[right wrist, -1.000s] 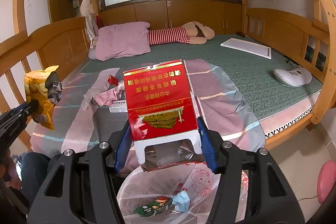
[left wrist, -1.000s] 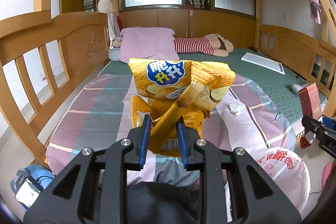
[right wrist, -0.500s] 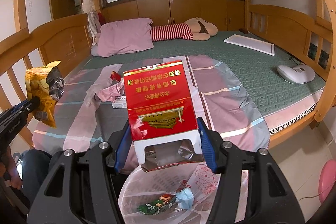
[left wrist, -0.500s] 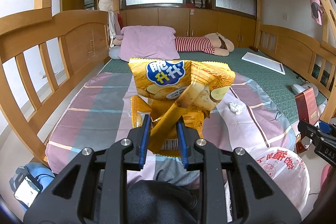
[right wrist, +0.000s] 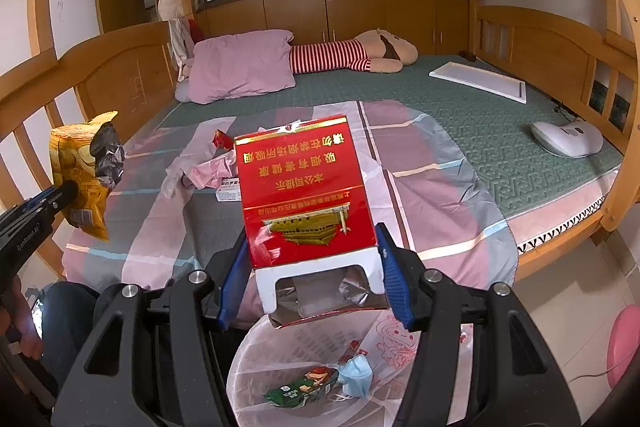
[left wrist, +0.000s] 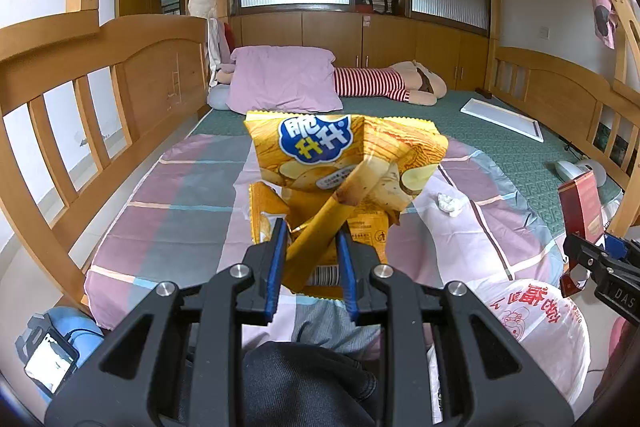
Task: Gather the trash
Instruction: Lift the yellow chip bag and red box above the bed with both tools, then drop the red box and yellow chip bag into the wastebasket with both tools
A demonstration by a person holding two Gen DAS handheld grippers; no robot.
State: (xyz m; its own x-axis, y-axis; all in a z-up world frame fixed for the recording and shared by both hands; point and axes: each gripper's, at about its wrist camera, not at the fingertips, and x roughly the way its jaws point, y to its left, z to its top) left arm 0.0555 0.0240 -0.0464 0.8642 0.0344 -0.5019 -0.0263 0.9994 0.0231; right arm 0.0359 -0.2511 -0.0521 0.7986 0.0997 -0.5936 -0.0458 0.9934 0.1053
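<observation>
My left gripper is shut on the lower part of a crumpled yellow chip bag, held up over the foot of the bed. From the right wrist view the chip bag hangs at the far left. My right gripper is shut on a red cigarette carton with an open white end. The carton hangs just above the mouth of a white plastic trash bag. A green wrapper and a blue face mask lie inside it. The bag shows low right in the left wrist view.
On the striped sheet lie pink wrappers, a small white box and a crumpled tissue. Farther back are a pink pillow, a striped plush toy, a white board and a white device. Wooden rails flank the bed.
</observation>
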